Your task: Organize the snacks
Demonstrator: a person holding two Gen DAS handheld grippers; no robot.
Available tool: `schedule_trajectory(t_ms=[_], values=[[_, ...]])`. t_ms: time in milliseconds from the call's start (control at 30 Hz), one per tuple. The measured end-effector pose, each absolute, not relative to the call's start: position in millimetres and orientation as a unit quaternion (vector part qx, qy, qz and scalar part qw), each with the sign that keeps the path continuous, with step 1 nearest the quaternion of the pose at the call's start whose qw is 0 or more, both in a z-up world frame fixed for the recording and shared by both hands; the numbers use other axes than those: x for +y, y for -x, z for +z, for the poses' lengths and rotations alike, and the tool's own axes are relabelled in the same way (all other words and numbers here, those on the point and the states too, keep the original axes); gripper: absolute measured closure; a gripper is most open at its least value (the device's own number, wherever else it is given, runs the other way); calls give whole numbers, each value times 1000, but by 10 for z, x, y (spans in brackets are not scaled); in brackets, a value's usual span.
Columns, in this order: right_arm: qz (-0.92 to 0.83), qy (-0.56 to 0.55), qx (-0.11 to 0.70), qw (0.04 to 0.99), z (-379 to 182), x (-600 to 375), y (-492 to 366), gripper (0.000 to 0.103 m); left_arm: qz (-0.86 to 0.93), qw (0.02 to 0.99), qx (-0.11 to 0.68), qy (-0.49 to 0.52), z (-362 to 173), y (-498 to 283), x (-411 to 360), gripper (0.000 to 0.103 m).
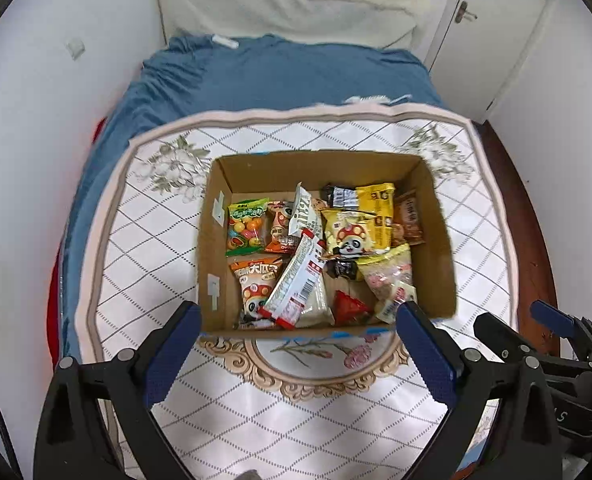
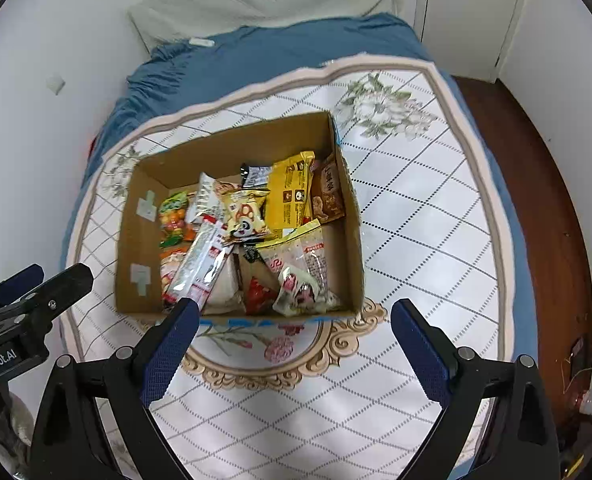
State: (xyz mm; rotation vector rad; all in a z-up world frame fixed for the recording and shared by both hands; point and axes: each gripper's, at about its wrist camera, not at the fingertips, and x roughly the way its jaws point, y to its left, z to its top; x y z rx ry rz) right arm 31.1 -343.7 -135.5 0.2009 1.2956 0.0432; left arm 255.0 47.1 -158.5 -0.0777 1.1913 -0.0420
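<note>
The snacks [image 1: 315, 248] all lie piled inside the open cardboard box [image 1: 439, 240], which sits on a patterned mat [image 1: 144, 240] over a blue bed cover [image 1: 272, 76]. The left gripper [image 1: 297, 316] and right gripper [image 2: 296, 312] hover near the box's front wall, jaws spread wide, holding nothing

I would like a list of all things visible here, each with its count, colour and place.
cardboard box: one, brown, open, on the mat
snack packets: more than ten, mixed colours, inside the box
mat: one, white with grid and flowers, on the bed
bed cover: one, blue, under the mat
pillow: one, whitish, at the wall
door: one, white, far right
left gripper: black, blue pads, jaws open
right gripper: same, jaws open
</note>
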Motion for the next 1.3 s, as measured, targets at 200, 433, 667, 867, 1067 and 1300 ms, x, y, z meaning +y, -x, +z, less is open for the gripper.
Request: schedule_trajectory(t_ms=[200, 433, 667, 867, 1067, 1300], values=[[26, -91, 573, 814, -808, -3492, 183, 4, -19, 839, 544, 26, -1156, -2040, 409, 3], [30, -84, 536, 839, -172, -3542, 806, 4, -14, 849, 528, 14, -711, -1454, 382, 3], [36, -73, 502, 861, 409, -3546, 1354, 4, -6, 869, 494, 9, -234, -1074, 353, 3], [42, -81, 493, 865, 656, -3601, 1578, 4, -3, 880, 475, 9, 21, -879, 340, 3], [43, -79, 490, 867, 741, -3627, 1637, 4, -3, 883, 469, 15, 59, -830, 330, 3], [38, -74, 483, 871, 714, -3612, 1509, 2, 6, 885, 466, 26, 25, -878, 386, 3]])
